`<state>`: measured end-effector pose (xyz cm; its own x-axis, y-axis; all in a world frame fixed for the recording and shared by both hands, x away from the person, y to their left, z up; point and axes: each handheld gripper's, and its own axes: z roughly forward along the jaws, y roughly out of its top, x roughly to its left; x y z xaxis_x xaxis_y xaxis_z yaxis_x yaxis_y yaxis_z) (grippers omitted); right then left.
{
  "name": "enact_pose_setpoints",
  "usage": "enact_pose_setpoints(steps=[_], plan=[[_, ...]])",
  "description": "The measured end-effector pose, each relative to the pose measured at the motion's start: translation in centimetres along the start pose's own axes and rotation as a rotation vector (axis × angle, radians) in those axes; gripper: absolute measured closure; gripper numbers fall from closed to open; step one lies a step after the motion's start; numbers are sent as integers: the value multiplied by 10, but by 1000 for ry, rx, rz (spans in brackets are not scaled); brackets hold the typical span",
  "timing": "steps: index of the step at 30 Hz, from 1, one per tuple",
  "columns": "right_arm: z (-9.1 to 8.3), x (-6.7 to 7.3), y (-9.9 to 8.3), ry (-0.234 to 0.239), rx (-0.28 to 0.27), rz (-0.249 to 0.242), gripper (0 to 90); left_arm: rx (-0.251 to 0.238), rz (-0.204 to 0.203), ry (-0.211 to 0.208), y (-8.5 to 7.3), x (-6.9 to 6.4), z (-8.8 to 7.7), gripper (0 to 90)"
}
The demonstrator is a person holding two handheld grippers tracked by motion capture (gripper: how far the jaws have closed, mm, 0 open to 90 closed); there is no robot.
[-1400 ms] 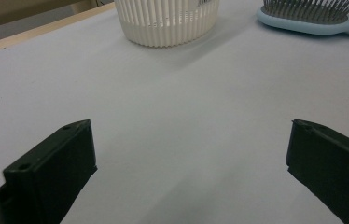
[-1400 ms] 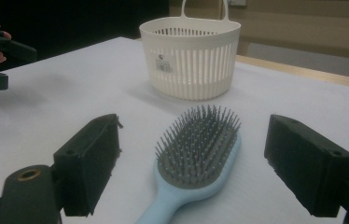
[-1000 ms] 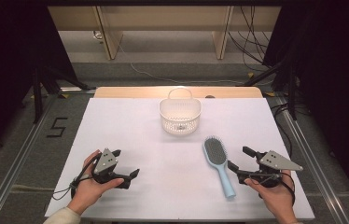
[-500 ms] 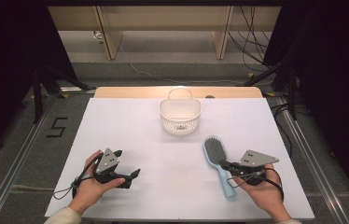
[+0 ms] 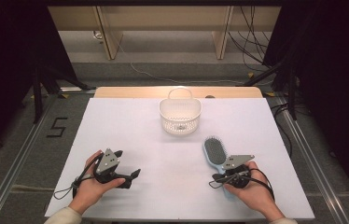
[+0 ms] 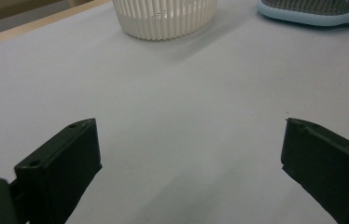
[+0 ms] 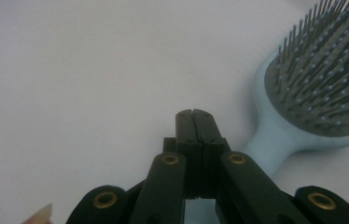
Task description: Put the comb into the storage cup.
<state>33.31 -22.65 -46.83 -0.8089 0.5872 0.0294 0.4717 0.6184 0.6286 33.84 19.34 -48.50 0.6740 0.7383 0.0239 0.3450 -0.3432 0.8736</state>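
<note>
A light blue hairbrush (image 5: 215, 151) lies bristles up on the white table (image 5: 130, 135), its handle running under my right hand. My right gripper (image 5: 219, 178) sits low over that handle. In the right gripper view its jaws (image 7: 194, 114) are pressed together with nothing between them, and the hairbrush (image 7: 317, 88) lies just to their right. My left gripper (image 5: 127, 164) rests at the front left, wide open and empty, well apart from the brush. Its view (image 6: 189, 128) looks across bare table toward the white slatted basket (image 6: 163, 18) and the hairbrush (image 6: 312, 9).
The white basket (image 5: 180, 116) with a loop handle stands at the table's back middle, a small object inside it. A wooden strip (image 5: 130, 92) borders the far edge. Cables and stands line the dark floor on both sides.
My right gripper has moved left from beside the brush to over its handle, and its jaws have gone from open to shut. The left gripper has stayed put.
</note>
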Motion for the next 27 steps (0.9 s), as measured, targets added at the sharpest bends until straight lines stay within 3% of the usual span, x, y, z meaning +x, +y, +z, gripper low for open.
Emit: enact_pose_setpoints(steps=[16, 27], plan=[[2, 2, -2, -29, 111, 8, 900, -2, 0, -4, 0, 0, 0, 44], [-10, -16, -10, -101, 147, 60, 900, -5, 0, -4, 0, 0, 0, 45]])
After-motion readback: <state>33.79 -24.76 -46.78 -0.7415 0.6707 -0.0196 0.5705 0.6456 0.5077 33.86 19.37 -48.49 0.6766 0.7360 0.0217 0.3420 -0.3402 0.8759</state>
